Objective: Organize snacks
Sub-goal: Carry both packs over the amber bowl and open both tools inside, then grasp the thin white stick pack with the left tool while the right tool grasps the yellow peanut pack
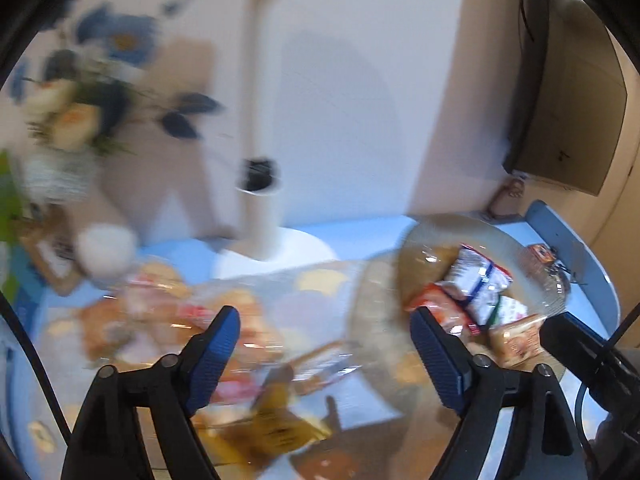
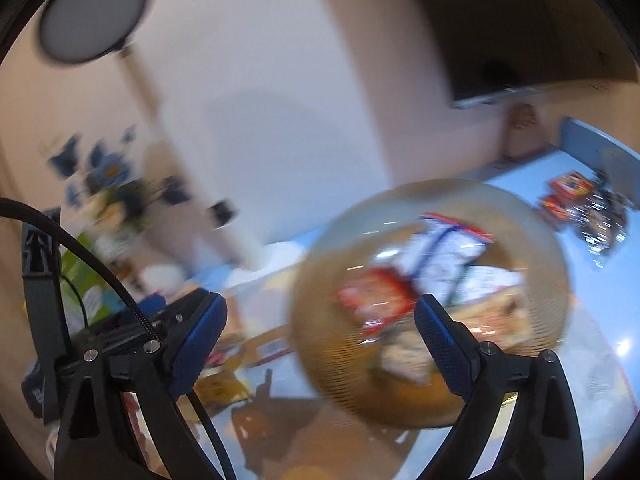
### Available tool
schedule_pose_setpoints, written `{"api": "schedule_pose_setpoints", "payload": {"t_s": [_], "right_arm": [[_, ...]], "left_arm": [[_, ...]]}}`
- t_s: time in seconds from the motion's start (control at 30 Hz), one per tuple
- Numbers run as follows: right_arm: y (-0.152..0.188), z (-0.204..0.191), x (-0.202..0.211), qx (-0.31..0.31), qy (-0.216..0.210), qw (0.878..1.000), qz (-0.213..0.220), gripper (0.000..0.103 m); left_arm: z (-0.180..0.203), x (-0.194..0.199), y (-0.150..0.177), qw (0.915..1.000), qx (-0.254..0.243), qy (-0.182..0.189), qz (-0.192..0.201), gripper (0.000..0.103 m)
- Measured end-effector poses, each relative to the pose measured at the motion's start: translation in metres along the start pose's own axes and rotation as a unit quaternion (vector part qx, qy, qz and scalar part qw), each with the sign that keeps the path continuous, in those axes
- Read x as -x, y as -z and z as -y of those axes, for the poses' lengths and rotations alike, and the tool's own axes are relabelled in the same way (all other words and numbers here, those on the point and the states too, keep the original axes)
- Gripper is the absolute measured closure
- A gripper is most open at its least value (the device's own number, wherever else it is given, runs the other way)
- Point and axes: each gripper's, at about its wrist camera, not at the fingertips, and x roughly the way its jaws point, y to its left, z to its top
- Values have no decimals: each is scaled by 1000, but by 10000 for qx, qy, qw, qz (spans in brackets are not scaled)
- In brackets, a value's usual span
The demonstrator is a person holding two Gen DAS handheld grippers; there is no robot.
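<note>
Left gripper [image 1: 324, 344] and right gripper [image 2: 320, 336]: fingers spread wide, holding nothing. Snack packets [image 2: 448, 256] lie in the bowl [image 2: 320, 320] on the bench [image 2: 520, 176].

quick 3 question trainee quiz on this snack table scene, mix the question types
1. True or false: the left hand-held gripper is clamped on a snack packet.
2. Where does the white packet with blue stripes lie? A) in the round bowl B) on the bare blue table C) beside the flowers
3. Fill in: the table surface is ____.

Key: 1 false, both grippers are open, the right one too; 2 A; 3 blue.
</note>
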Motion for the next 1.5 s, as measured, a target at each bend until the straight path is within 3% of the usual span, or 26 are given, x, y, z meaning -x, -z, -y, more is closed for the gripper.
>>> {"api": "schedule_pose_setpoints", "payload": {"t_s": [0.07, 0.13, 0.2, 0.33, 0.43, 0.53, 0.6, 0.63, 0.67, 0.7, 0.73, 0.87, 1.17, 1.37, 1.5], "right_arm": [[7, -21, -5, 200, -196, 9996, -65, 0], [14, -39, -16, 310, -387, 9984, -254, 0], [21, -54, -27, 409, -547, 9967, -429, 0], [49, -86, -60, 944, -668, 9899, -815, 0], [68, -96, -94, 1347, -430, 9818, -1268, 0], [81, -93, -118, 1320, -429, 9784, -1535, 0], [96, -83, -147, 1001, -797, 9742, -1860, 0], [100, -80, -150, 999, -867, 9769, -1677, 0], [100, -83, -147, 1046, -850, 9776, -1618, 0], [101, -86, -148, 1108, -781, 9762, -1694, 0], [104, -88, -148, 1199, -729, 9759, -1673, 0], [108, -97, -149, 1440, -499, 9733, -1715, 0], [116, -115, -160, 2138, 131, 9594, -1837, 0], [120, -121, -165, 2255, 233, 9561, -1857, 0], [119, -120, -164, 2253, 232, 9561, -1857, 0]], "left_arm": [[-26, 17, 1, 9992, -44, -330, 228, 3], [-55, 30, 4, 9964, -135, -754, 374, 2], [-78, 42, 10, 9949, -249, -924, 310, 2], [-120, 52, 44, 9946, -453, -932, -12, 2], [-142, 42, 81, 9953, -516, -615, -547, 2], [-144, 21, 116, 9895, -942, -146, -1090, 2], [-136, -4, 139, 9753, -1692, -172, -1411, 0], [-140, -6, 149, 9788, -1790, 93, -993, 0], [-145, -12, 152, 9813, -1636, 297, -974, 0], [-151, -27, 154, 9814, -1361, 497, -1259, 0], [-155, -32, 154, 9851, -1125, 545, -1184, 0], [-141, -55, 170, 9853, -1230, 263, -1157, 0], [-115, -107, 194, 9858, -1173, 328, -1155, 0], [-97, -131, 200, 9859, -1172, 334, -1146, 0], [-109, -120, 198, 9861, -1166, 339, -1133, 0]]}}
